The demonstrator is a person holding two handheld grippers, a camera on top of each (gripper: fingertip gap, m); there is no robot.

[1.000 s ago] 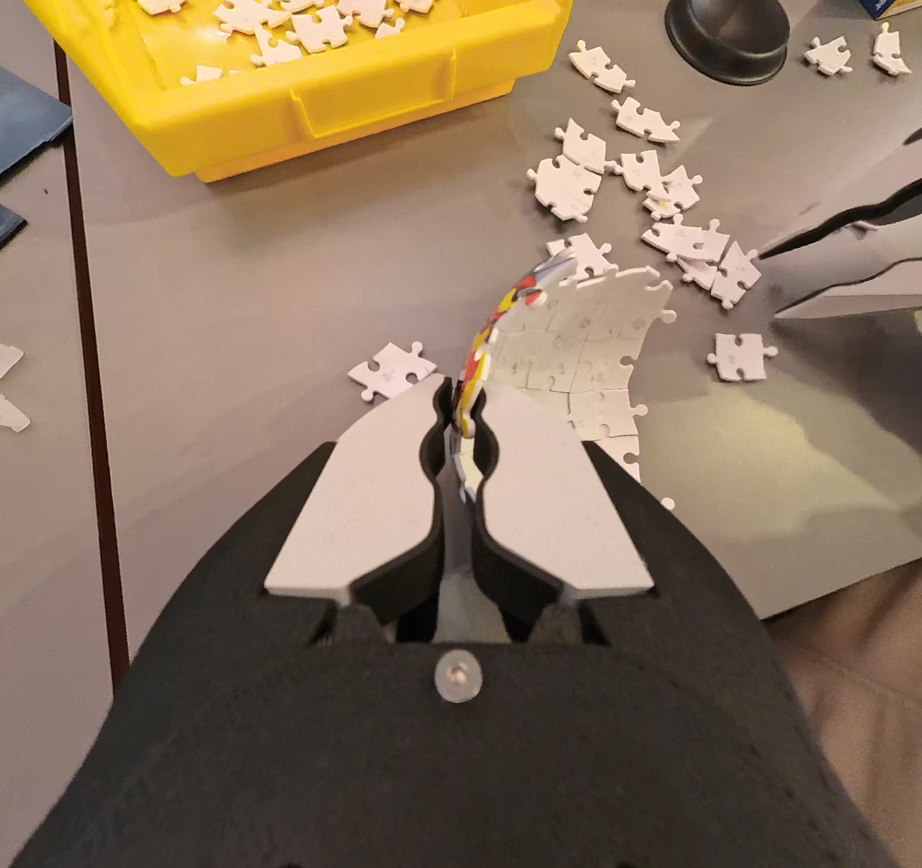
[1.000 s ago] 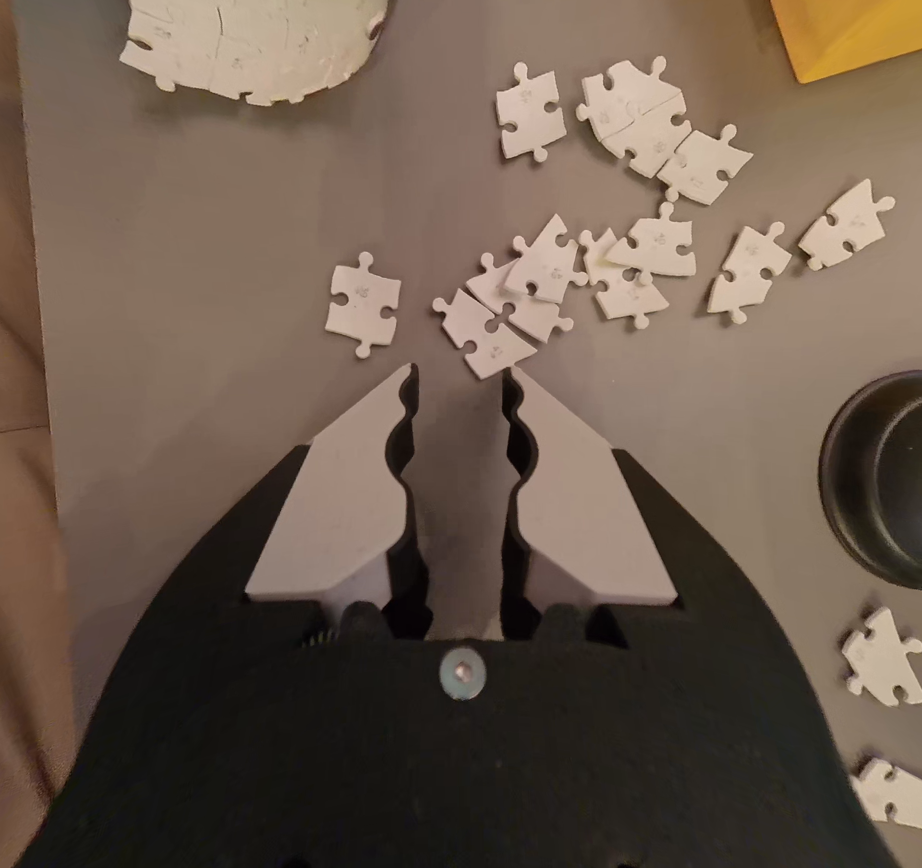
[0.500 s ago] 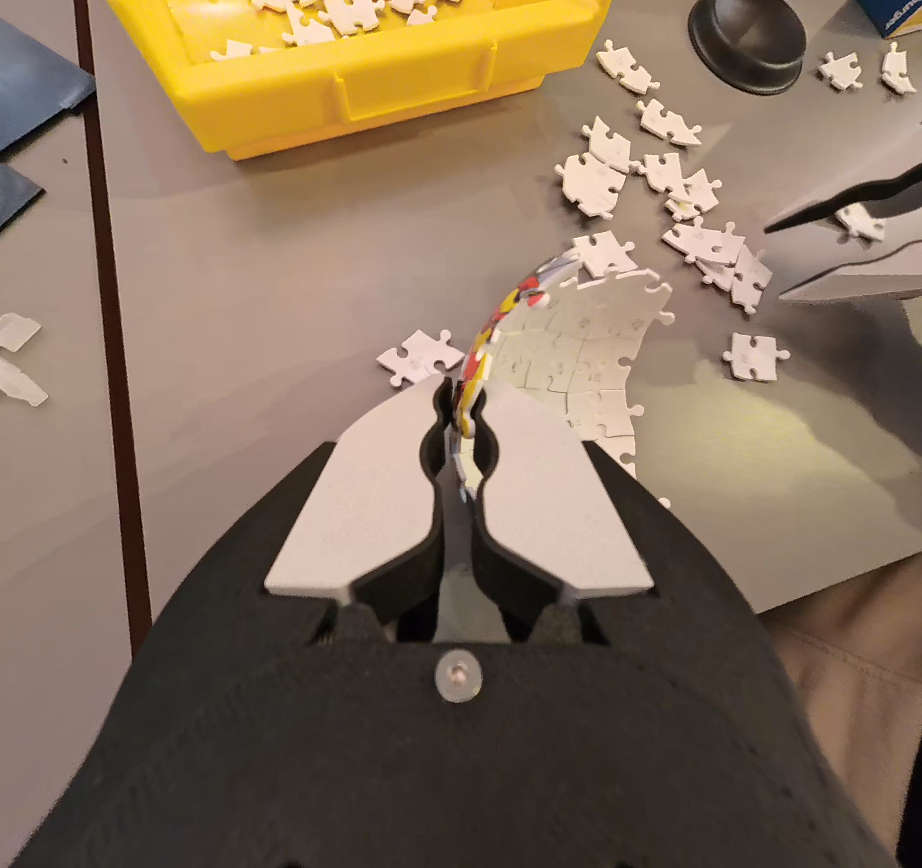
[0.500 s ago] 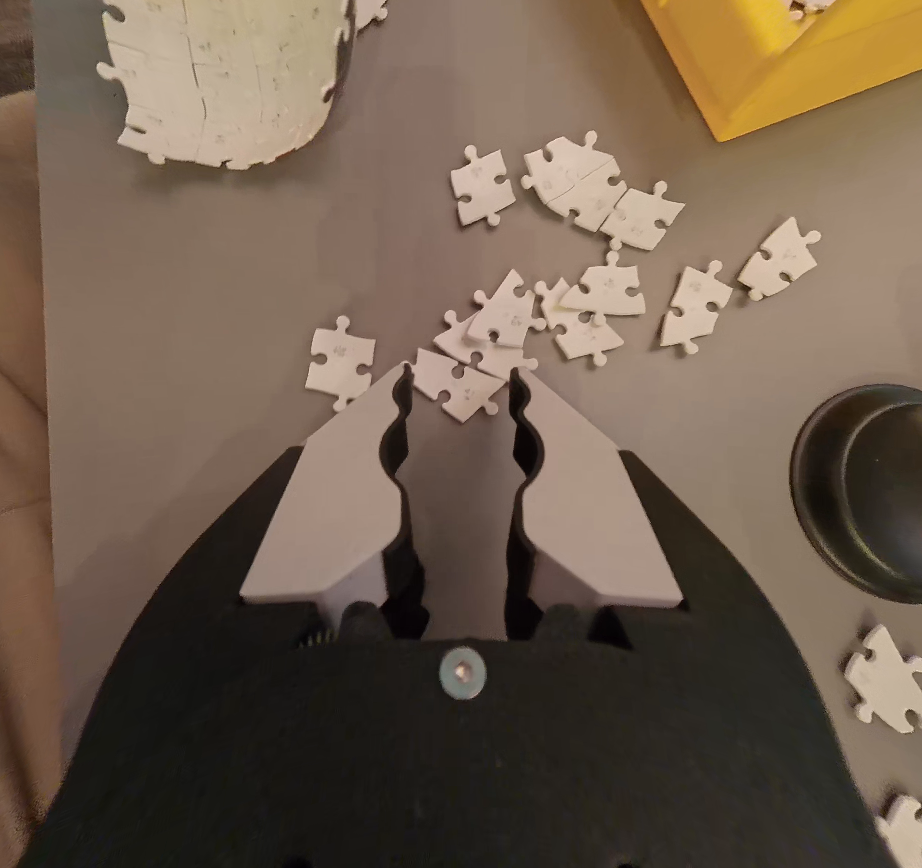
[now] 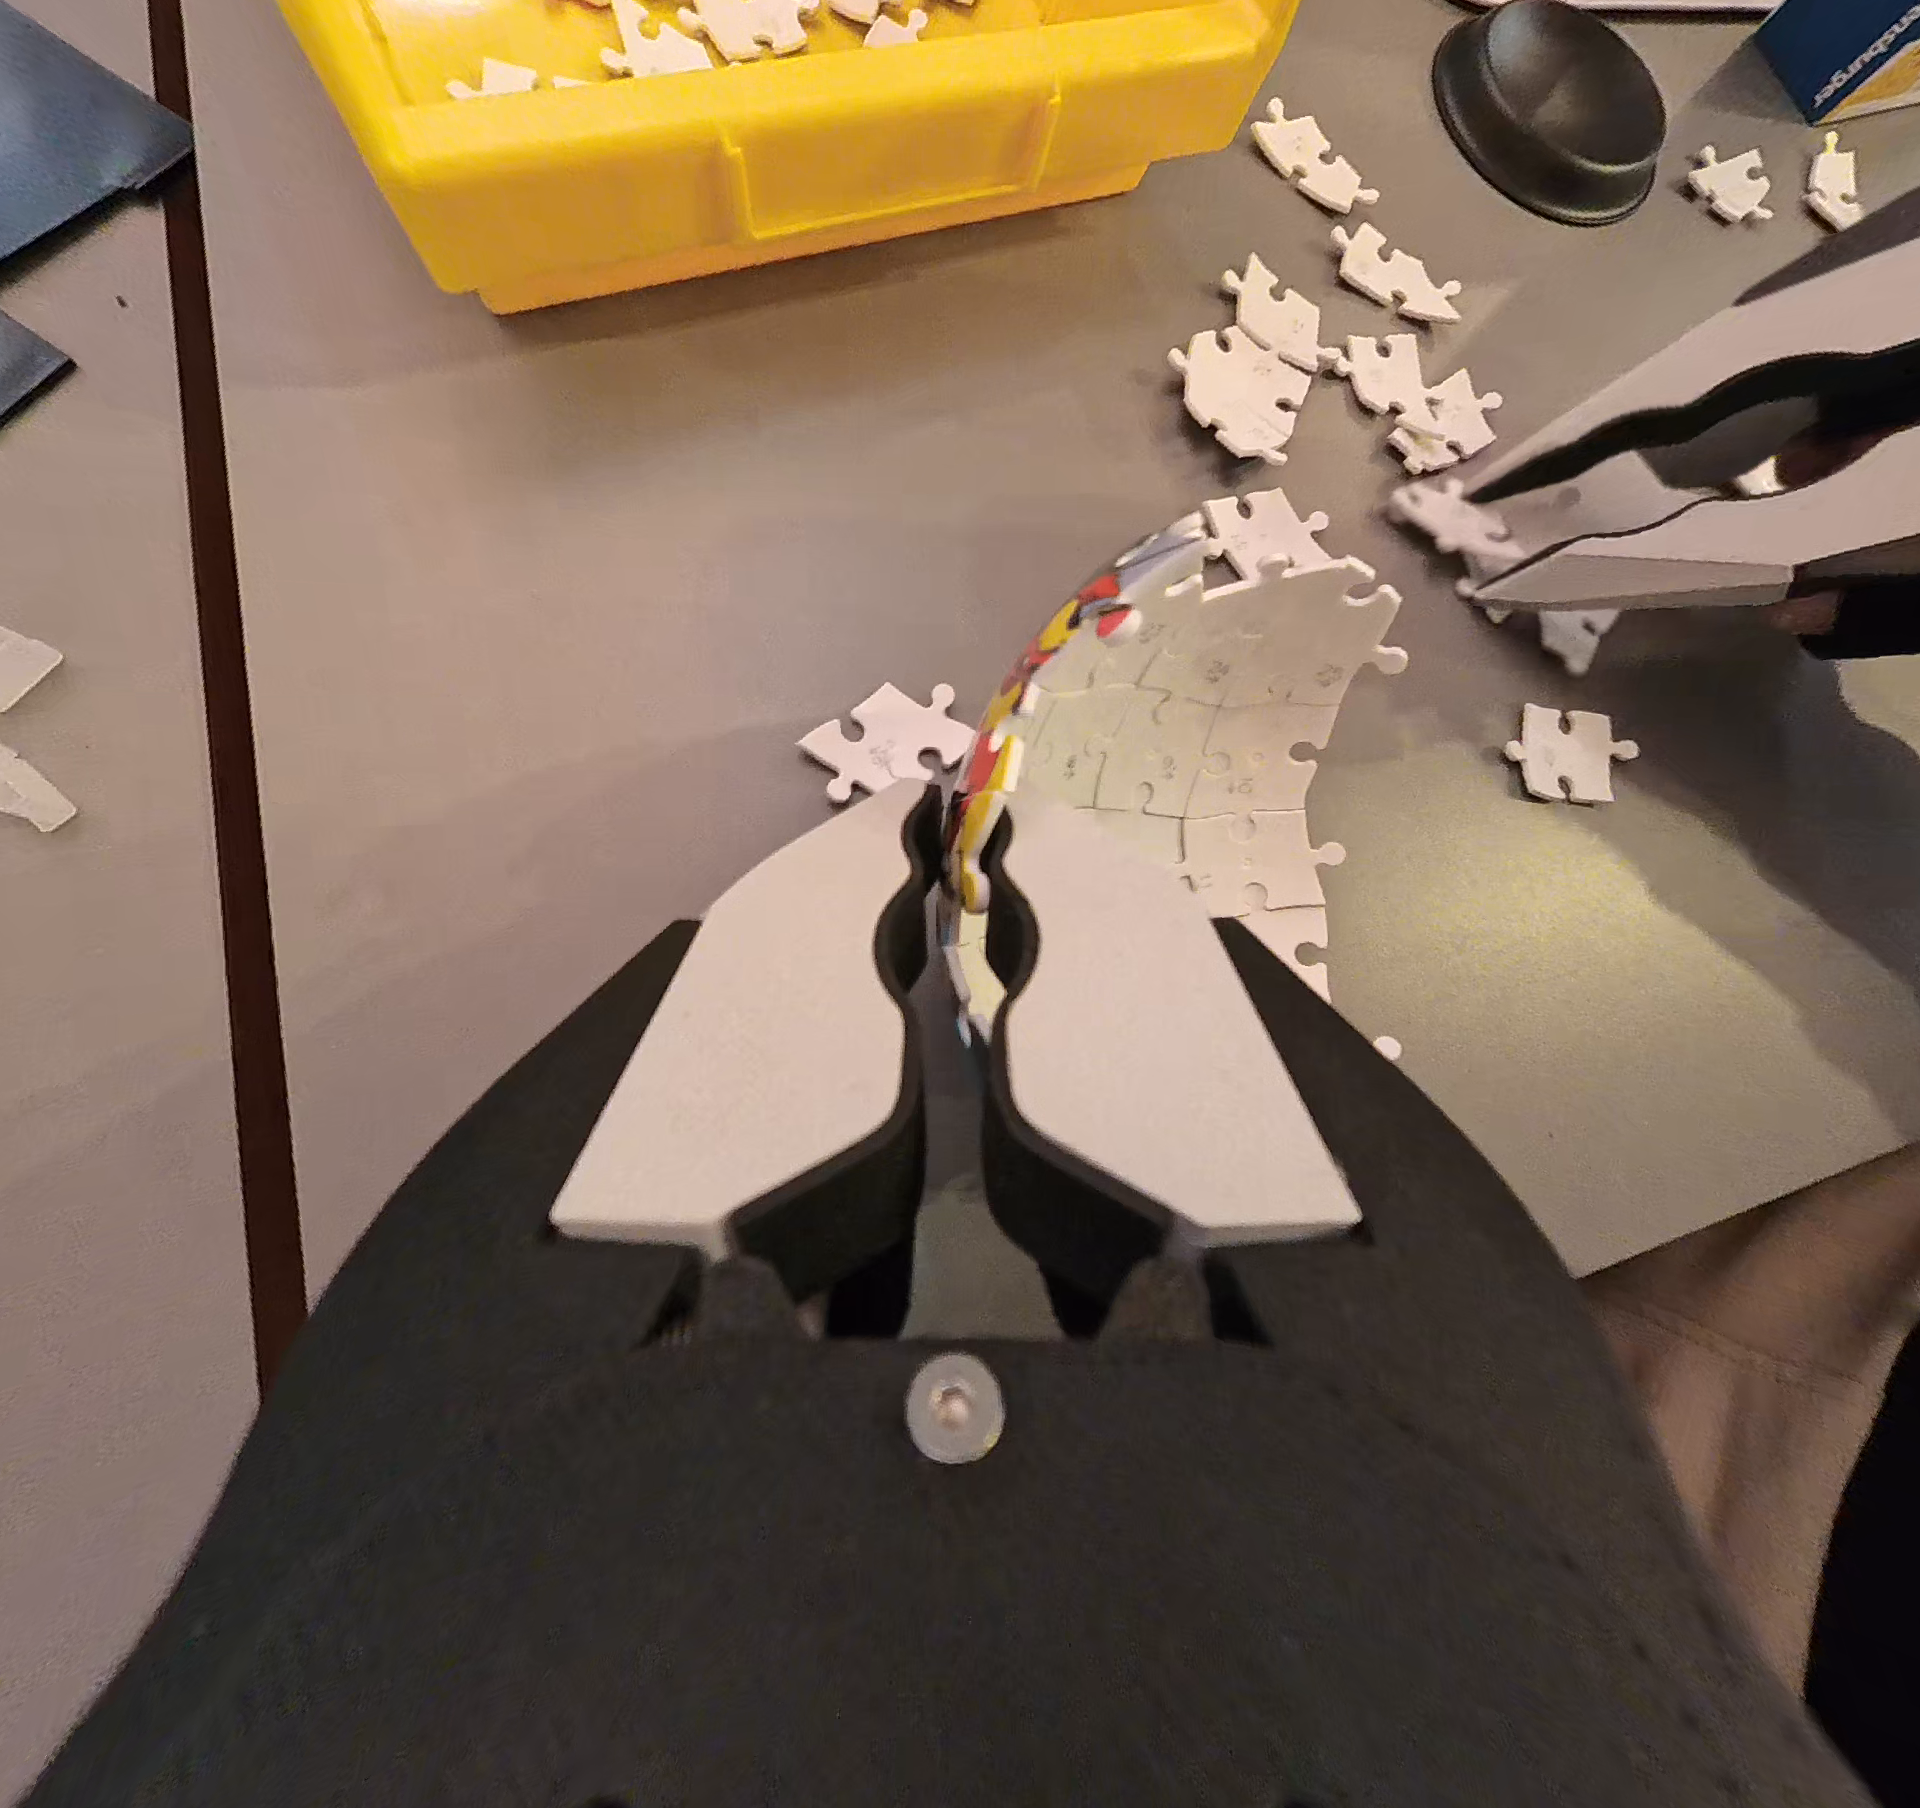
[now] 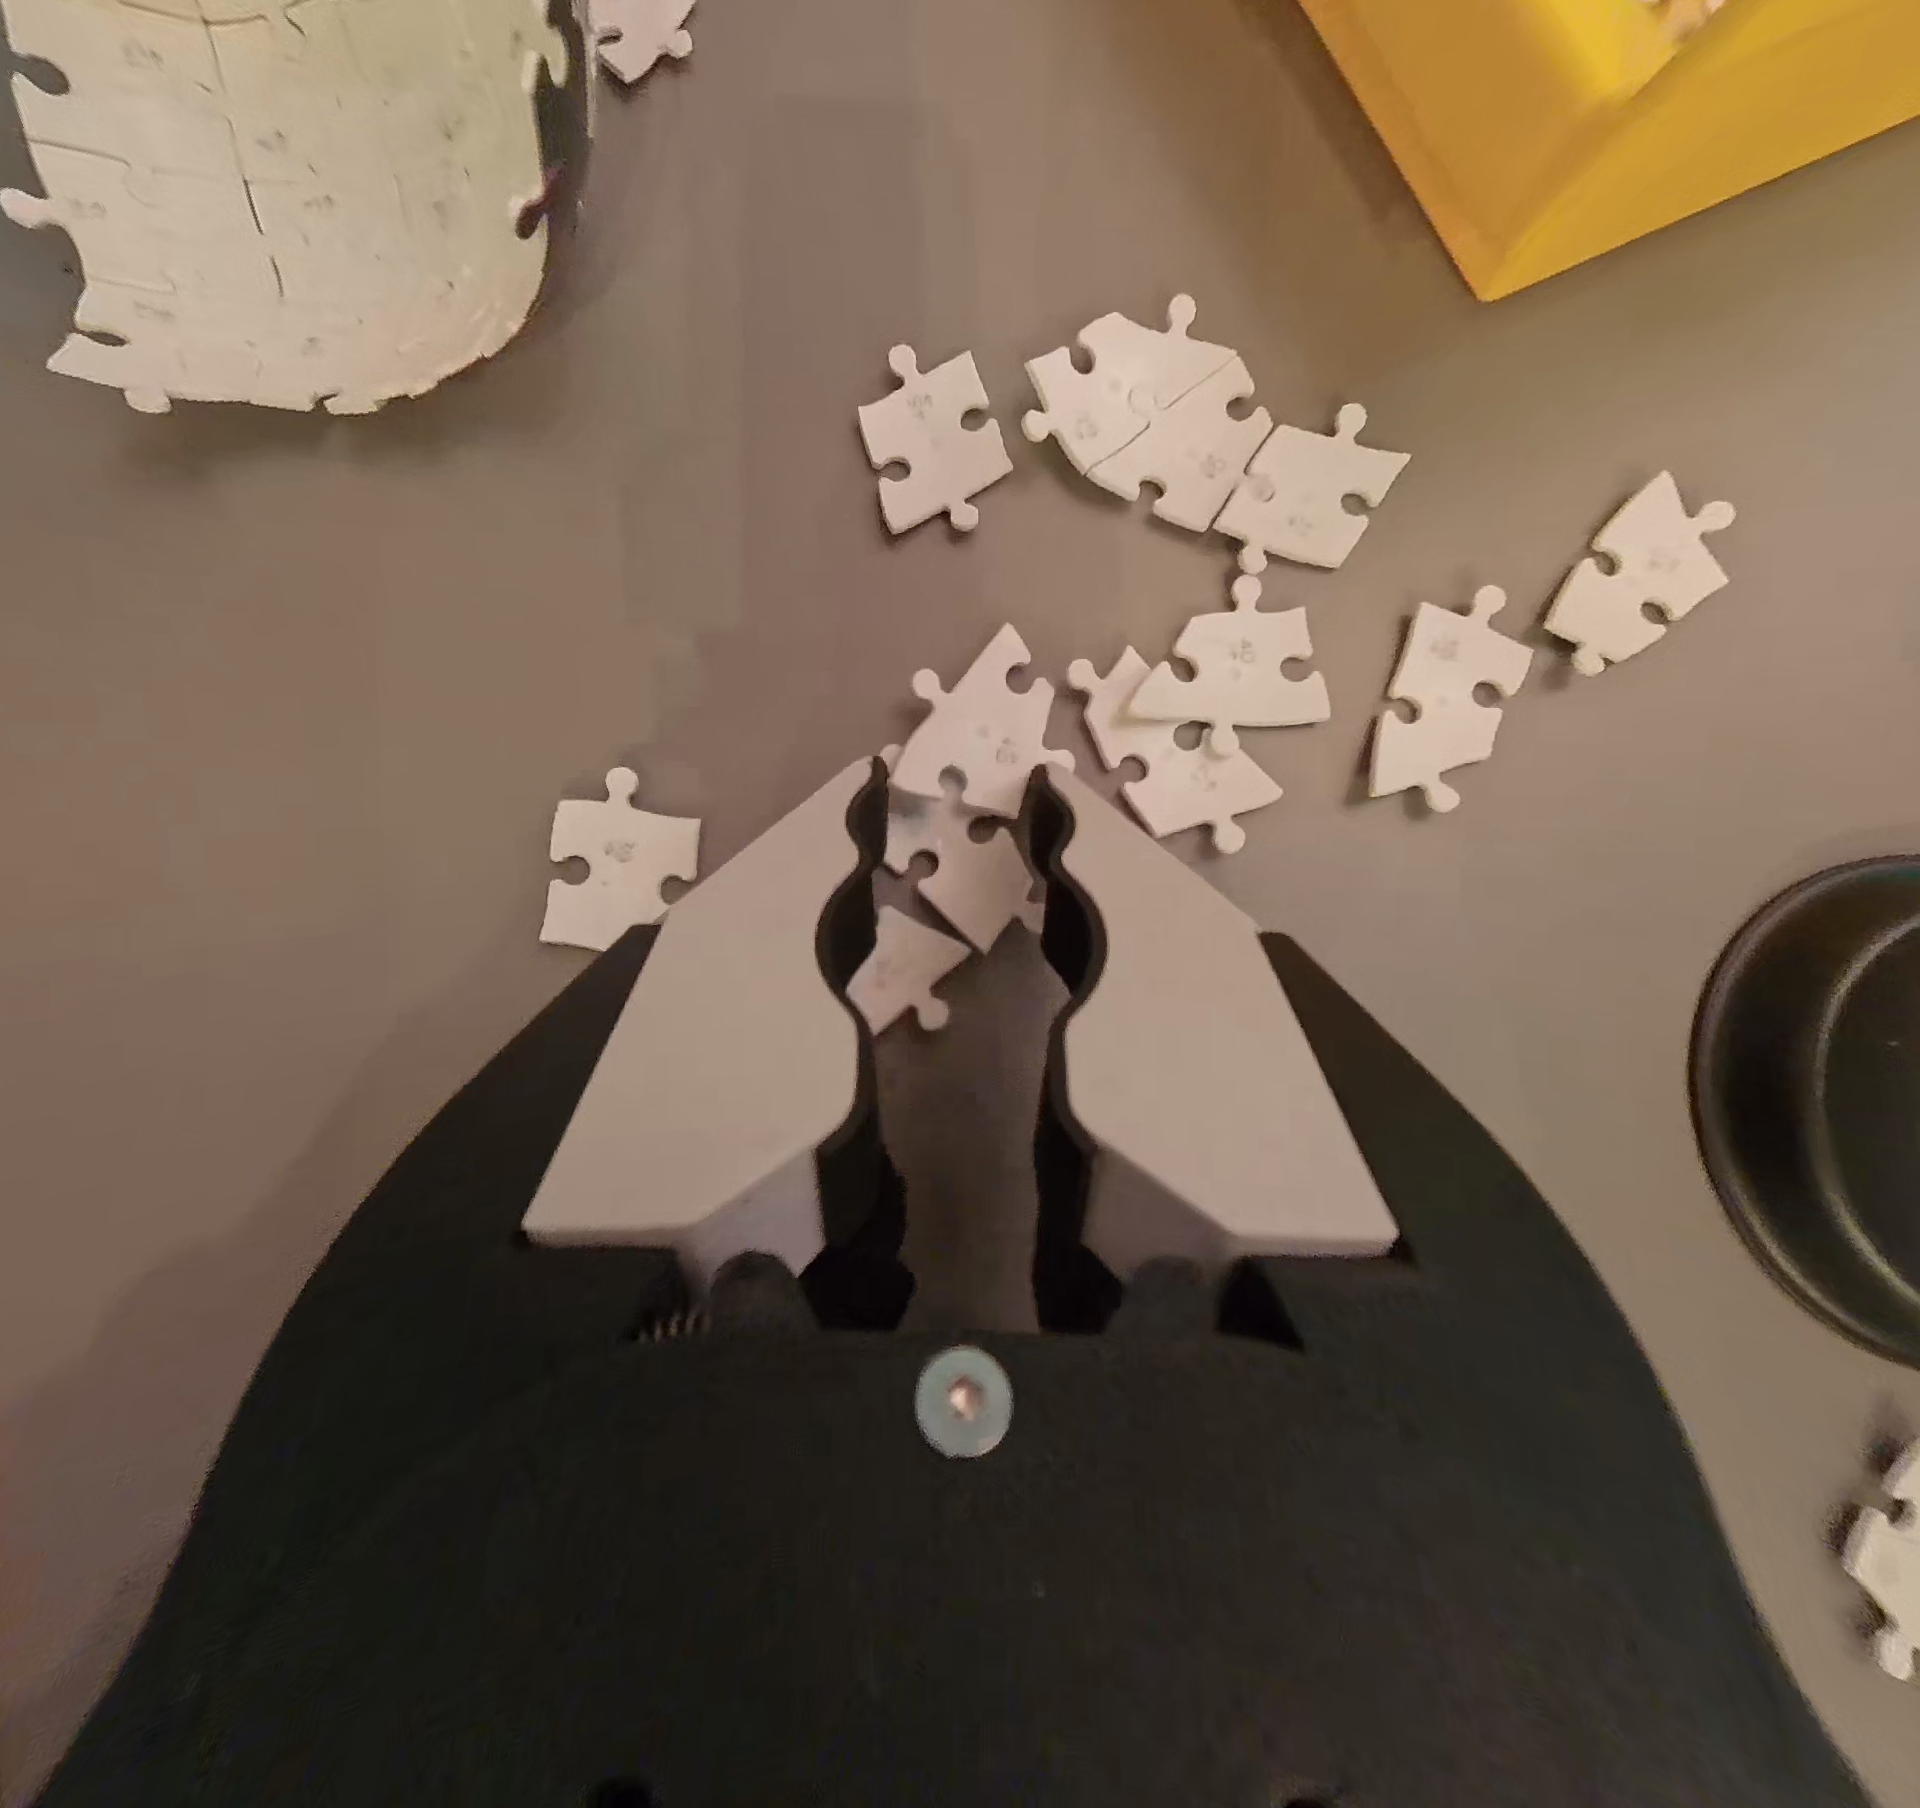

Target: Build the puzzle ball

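On the grey worktop (image 6: 727, 553), near its edge, the partly built puzzle ball (image 5: 1195, 730) is held upright as a curved shell, its printed side outward and its white backs showing. The left claw (image 5: 961, 828) is pressed together on the shell's rim, pinching it edge-on. The right claw (image 6: 956, 787) is spread, lowered over the scatter of loose pieces (image 6: 1226, 667), and two overlapping pieces (image 6: 961, 875) lie in the gap between its fingers, apart from the pads as far as can be seen. More pieces are kept in the yellow bin (image 5: 790, 158), and a black round stand (image 5: 1553, 111) sits beyond the scatter.

The step in hand is judged to be the picking of one piece for fitting. For it to be done well, a single piece should be isolated first: with two overlapping pieces between the fingers, both could be caught or one flicked aside. The claw is best shifted so that one piece alone is taken across its flat body, not its tabs, and closed gently. Meanwhile the shell should be kept steady, since a tighter squeeze on the rim might pop joints already made.
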